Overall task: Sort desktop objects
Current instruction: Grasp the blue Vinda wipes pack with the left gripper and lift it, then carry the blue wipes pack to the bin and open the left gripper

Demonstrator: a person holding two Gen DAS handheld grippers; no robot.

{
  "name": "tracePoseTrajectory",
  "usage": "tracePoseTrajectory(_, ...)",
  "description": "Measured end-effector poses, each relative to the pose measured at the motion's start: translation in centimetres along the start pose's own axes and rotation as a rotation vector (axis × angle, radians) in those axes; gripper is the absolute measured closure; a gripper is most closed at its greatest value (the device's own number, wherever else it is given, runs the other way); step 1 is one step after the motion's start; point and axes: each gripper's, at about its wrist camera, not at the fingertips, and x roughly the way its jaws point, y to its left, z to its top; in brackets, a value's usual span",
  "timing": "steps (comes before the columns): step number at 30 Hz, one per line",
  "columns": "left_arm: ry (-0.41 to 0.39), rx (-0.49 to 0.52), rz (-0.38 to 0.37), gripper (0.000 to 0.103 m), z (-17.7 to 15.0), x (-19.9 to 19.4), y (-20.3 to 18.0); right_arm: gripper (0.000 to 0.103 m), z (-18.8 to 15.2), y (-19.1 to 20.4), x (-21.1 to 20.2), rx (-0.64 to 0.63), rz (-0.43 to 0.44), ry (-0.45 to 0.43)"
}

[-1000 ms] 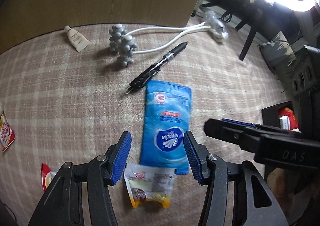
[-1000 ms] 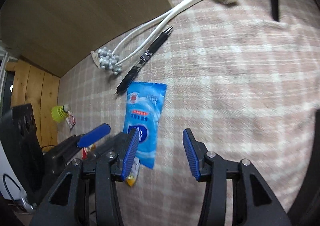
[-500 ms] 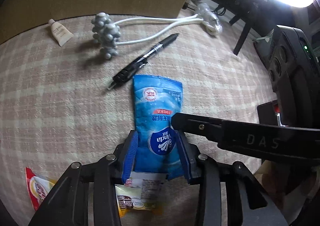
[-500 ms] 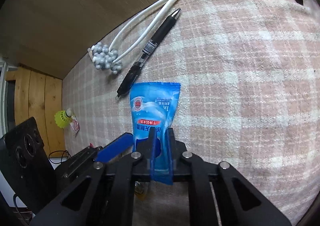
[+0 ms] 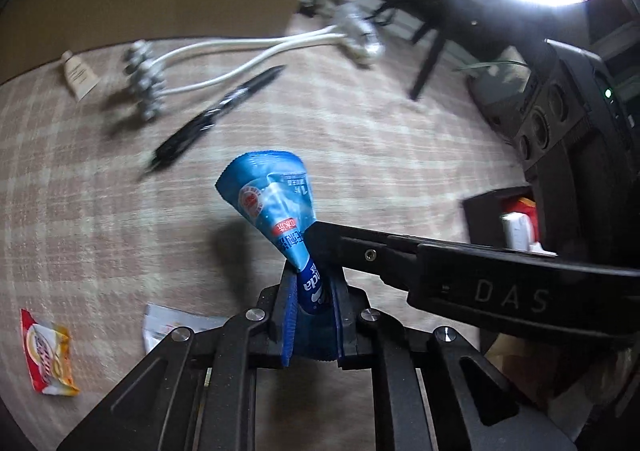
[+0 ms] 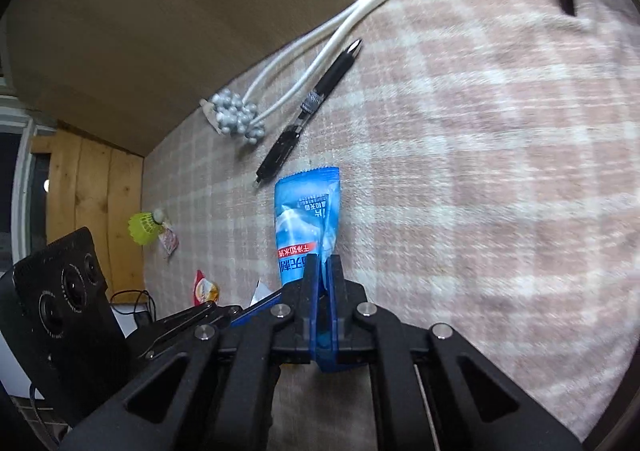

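A blue wet-wipe packet (image 5: 272, 203) is lifted off the plaid cloth (image 5: 100, 211), crumpled and twisted. My left gripper (image 5: 313, 283) has its blue pads pressing on the packet's near end, and its jaws are closing. My right gripper (image 5: 318, 239) comes in from the right and pinches the same packet just above. In the right wrist view the right gripper (image 6: 323, 267) is shut on the packet (image 6: 306, 219), whose far end stands free. The left gripper (image 6: 256, 305) shows low on the left there.
A black pen (image 5: 216, 115), a beaded massager with white cords (image 5: 144, 91) and a small cream tube (image 5: 80, 77) lie beyond. Two snack sachets (image 5: 48, 355) lie near left. A black box (image 5: 500, 211) sits right. A yellow shuttlecock (image 6: 146, 227) lies far left.
Both grippers closed on the blue packet, which lay flat a second ago. It is now raised off the cloth and bunched up, and the left gripper has shifted with it.
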Motion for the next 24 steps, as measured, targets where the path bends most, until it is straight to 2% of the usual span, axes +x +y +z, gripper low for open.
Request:
tracePoseTrajectory(6,-0.009,0.104,-0.046,0.091,-0.3,-1.7,-5.4,0.097,-1.2,-1.7,-6.1,0.005,-0.006,-0.094)
tracePoseTrajectory(9,0.001,0.170,-0.077,0.091,-0.4,-1.7,-8.9,0.097,-2.3,-3.9,-9.9,0.022,-0.022,-0.142)
tracePoseTrajectory(17,0.056,0.354,-0.132,0.091,-1.4,0.3,-19.8,0.097,-5.5,-9.4,-17.5,0.113,-0.075,-0.256)
tracePoseTrajectory(24,0.115,0.484,-0.206,0.091,-3.0,2.2,-29.0,0.097,-9.4,-15.7,-25.9,0.207,-0.154,-0.361)
